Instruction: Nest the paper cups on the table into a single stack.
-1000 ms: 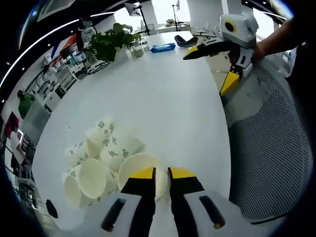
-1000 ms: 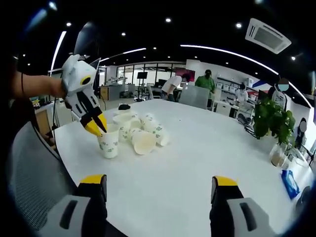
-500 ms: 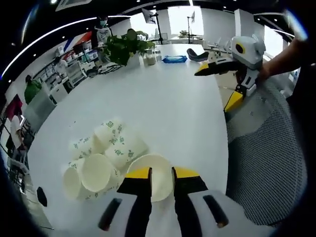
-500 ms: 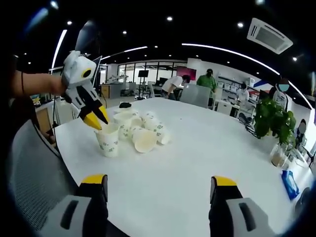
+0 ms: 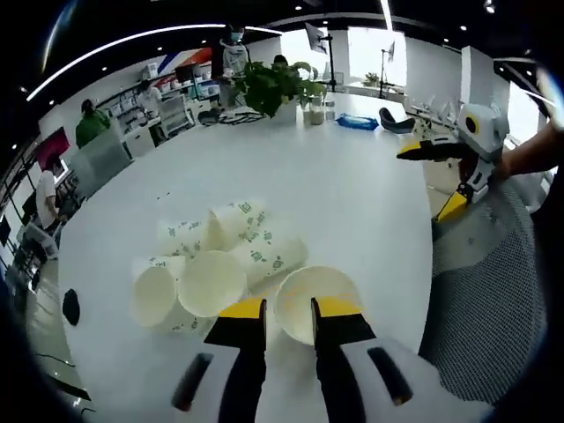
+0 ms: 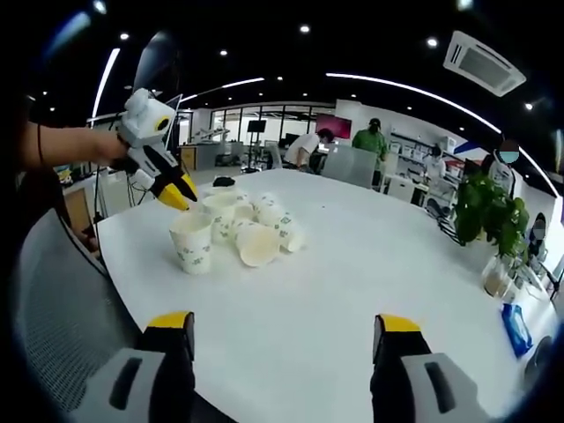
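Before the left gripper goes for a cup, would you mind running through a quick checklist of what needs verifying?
1. Left gripper free of any cup: ok, it hangs above the upright cup with nothing between its tips.
2. Upright cup standing with its mouth up: ok.
3. Left gripper lined up over that cup's rim: ok in the left gripper view, where the rim sits at the tips.
4. Right gripper open and unloaded: ok, jaws wide apart, nothing between them.
5. Remaining cups ready for nesting: not ok, they lie on their sides in a cluster.
6. White table free around the upright cup's near side: ok.
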`<state>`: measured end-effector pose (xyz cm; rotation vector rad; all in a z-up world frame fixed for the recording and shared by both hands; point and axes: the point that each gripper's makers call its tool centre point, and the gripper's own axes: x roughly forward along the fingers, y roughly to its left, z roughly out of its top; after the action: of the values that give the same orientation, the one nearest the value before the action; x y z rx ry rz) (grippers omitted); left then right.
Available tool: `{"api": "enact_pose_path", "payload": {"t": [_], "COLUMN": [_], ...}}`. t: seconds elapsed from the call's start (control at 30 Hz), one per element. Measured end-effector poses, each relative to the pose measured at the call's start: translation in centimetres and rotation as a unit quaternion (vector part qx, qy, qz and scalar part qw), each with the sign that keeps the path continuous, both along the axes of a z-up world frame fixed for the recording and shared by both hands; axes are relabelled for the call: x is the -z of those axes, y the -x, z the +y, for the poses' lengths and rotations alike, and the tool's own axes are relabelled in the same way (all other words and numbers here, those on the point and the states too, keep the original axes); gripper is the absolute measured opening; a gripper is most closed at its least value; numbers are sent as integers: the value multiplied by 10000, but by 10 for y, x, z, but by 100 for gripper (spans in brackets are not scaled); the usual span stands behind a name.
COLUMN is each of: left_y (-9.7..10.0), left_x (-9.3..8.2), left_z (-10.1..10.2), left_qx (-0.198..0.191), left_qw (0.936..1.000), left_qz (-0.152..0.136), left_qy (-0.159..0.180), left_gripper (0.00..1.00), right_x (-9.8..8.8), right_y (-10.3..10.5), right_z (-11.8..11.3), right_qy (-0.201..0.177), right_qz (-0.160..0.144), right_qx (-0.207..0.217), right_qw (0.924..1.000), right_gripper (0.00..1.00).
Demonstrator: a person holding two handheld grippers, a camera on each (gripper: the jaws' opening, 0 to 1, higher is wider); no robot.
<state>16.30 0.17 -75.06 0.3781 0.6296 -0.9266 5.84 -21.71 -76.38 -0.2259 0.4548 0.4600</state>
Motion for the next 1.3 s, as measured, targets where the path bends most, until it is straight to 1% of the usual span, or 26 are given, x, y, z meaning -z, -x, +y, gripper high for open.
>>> {"api": "enact_pose_path", "payload": {"t": [0.13, 0.17, 0.2, 0.4, 0.47, 0.53, 0.67, 0.73, 0.77, 0.87, 0.9, 0.97, 1.0, 1.13, 1.27, 1.3], "left_y": [-9, -13, -15, -20, -24, -30, -36, -42, -43, -47, -54, -57, -59, -58, -59, -60], "left_x": [-1, 1, 1, 2, 3, 6, 9, 11, 10, 8, 9, 10, 11, 13, 17, 17], "left_z": [10, 16, 18, 24, 28, 35, 42, 47, 46, 46, 51, 52, 53, 46, 44, 44], "left_qx": [-336, -412, -438, -719, -881, -1202, -1473, -1703, -1838, -1985, -2035, -2102, -2175, -2254, -2314, -2365], "left_qw": [9994, 9991, 9990, 9973, 9960, 9924, 9885, 9838, 9805, 9761, 9747, 9728, 9705, 9673, 9653, 9640], "left_qz": [-61, -62, -70, -15, -12, 48, 94, 217, 273, 337, 365, 403, 449, 548, 637, 643], "left_qy": [21, 12, 16, 137, 160, 256, 324, 514, 643, 812, 846, 890, 935, 1021, 1032, 1028], "left_gripper": [23, 23, 24, 24, 25, 29, 31, 32, 32, 31, 32, 32, 31, 30, 29, 30], "right_x": [1, 3, 3, 3, 3, 2, 2, 1, 2, 2, 2, 2, 2, 2, 2, 1], "right_y": [0, 1, 1, 1, 1, 0, 1, 0, 1, 1, 1, 1, 1, 1, 0, 0], "right_z": [0, -1, -1, 0, 0, 0, 0, 1, 1, 1, 1, 1, 1, 1, 0, 0], "right_qy": [12, 30, 36, 25, 14, -11, -9, -18, -6, 0, -5, -8, -11, 3, 0, 3], "right_qz": [33, 57, 69, 82, 83, 59, 53, 39, 56, 57, 56, 62, 47, 49, 49, 45], "right_qx": [-5, -7, -12, -18, -14, -19, -17, -18, -24, -46, -39, -36, -41, -41, -13, -9], "right_qw": [10000, 10000, 10000, 10000, 10000, 10000, 10000, 10000, 10000, 10000, 10000, 10000, 10000, 10000, 10000, 10000], "right_gripper": [83, 82, 82, 82, 82, 82, 83, 83, 83, 83, 83, 83, 83, 83, 83, 83]}}
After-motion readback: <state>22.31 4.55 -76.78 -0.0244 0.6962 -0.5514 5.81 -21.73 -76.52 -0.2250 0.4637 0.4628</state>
